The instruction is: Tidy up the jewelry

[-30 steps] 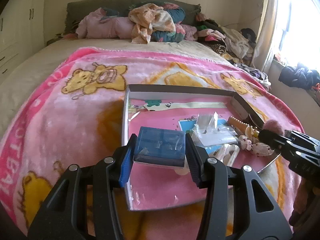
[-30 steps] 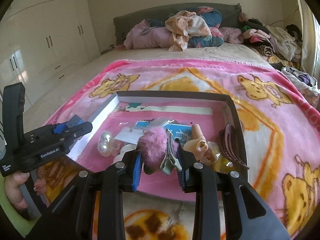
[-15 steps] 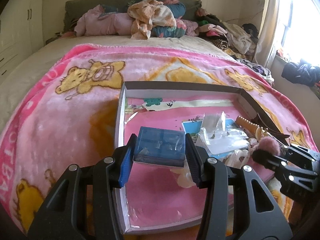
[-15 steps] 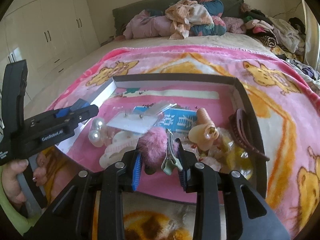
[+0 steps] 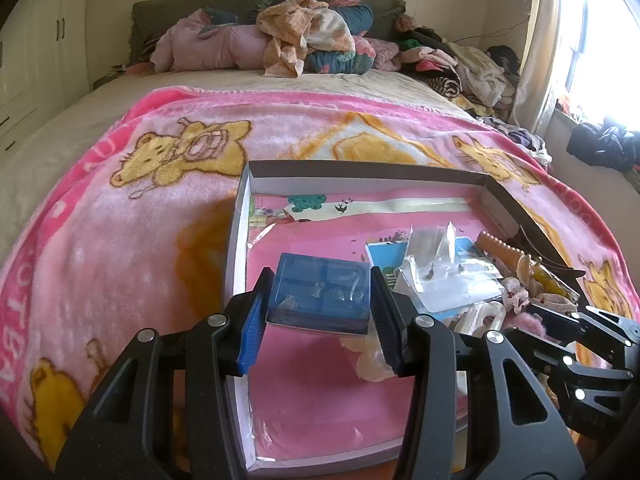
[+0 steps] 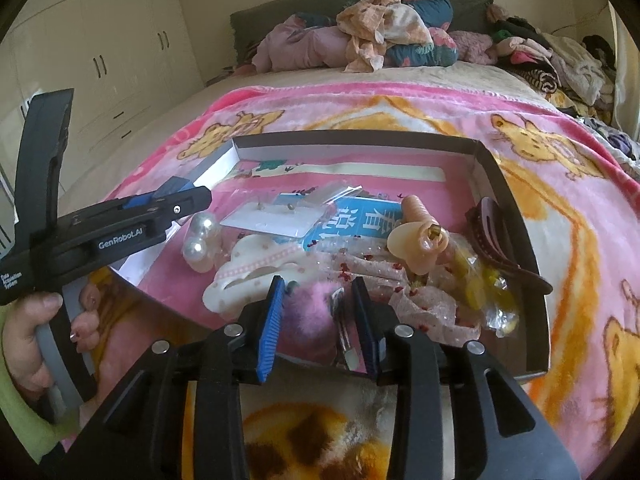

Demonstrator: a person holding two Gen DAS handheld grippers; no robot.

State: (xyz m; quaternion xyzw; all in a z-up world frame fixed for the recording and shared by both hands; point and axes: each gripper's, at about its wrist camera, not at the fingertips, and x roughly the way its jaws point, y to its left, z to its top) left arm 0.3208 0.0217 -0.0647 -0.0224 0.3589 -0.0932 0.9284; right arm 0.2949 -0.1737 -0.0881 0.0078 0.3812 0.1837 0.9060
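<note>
A shallow grey-rimmed tray point(image 5: 360, 170) with a pink floor lies on the pink bear blanket. My left gripper point(image 5: 321, 278) is shut on a small translucent blue box point(image 5: 320, 300), held just above the tray's near left part. In the right wrist view my right gripper point(image 6: 317, 284) hangs low over the tray's front edge point(image 6: 532, 372). Its jaws are opening, and a fluffy pink pom-pom hair clip point(image 6: 312, 316) lies loose between them. The left gripper point(image 6: 200, 198) shows from the side at the left, held by a hand point(image 6: 24, 332).
Inside the tray lie two pearls point(image 6: 200, 240), a white cloud-shaped clip point(image 6: 256, 276), bagged earring cards point(image 6: 280, 216), a peach clip point(image 6: 416, 236), a brown hair claw point(image 6: 500, 236) and a bag of yellow pieces point(image 6: 488, 284). Clothes point(image 5: 312, 40) are piled at the bed's head.
My right gripper has sunk toward the tray's front edge with the pom-pom clip, and its jaws have widened around it. The left gripper keeps its hold on the blue box.
</note>
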